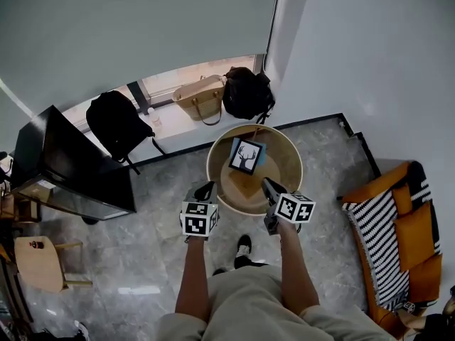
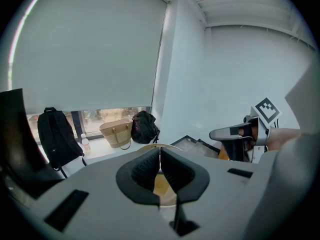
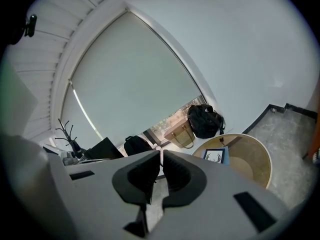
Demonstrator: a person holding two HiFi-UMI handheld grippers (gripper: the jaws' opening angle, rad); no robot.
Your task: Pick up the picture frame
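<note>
Evidently untouched, the black-edged deer picture frame sits ahead of both jaws; left gripper and right gripper are closed, empty.

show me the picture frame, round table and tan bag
picture frame [image 1: 247,155], head view, the deer print
round table [image 1: 284,163], head view, bare top right of frame
tan bag [image 1: 201,99], head view, its woven body

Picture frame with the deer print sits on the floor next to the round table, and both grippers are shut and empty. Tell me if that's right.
Not quite. The picture frame is on the round table, not on the floor next to it; the head view shows this. The rest stands: the left gripper and right gripper are both shut and empty.
</note>
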